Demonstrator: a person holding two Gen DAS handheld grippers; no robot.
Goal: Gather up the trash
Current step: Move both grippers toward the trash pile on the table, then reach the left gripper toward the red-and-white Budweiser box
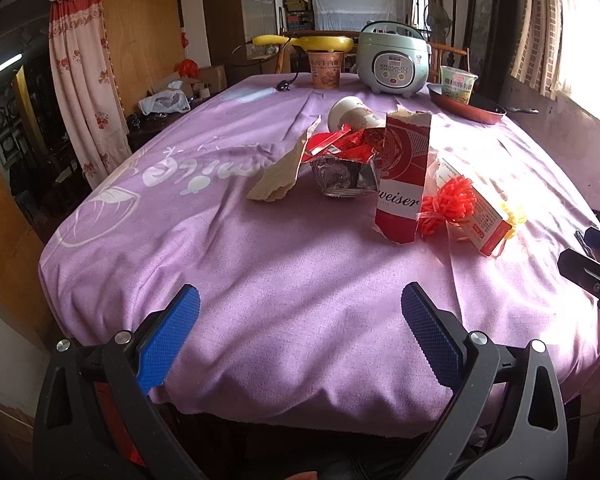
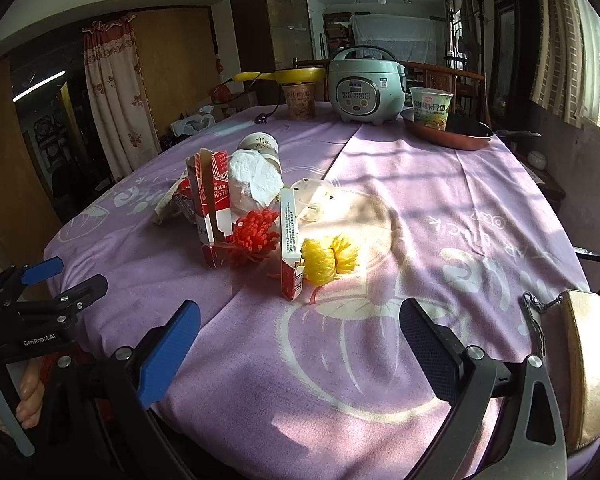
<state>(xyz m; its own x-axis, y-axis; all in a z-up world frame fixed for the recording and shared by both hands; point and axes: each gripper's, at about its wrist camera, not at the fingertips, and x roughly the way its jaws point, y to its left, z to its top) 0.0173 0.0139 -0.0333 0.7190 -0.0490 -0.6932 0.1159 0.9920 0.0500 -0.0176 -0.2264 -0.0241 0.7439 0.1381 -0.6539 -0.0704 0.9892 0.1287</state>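
While both tools hover wide open and empty over the near edge of the purple-clothed counter, a heap of trash sits at its middle. From left: a torn brown paper scrap leans upward to the right against a crumpled foil wrapper with red packets spilling over it; behind lies a paper cup on its side, base toward the camera. A ripped red beer carton stands upright, long axis vertical. Touching its right side is a red ribbon pompom, then a small red-and-white box angled down to the right, and a yellow pompom. The left tool and right tool touch nothing.
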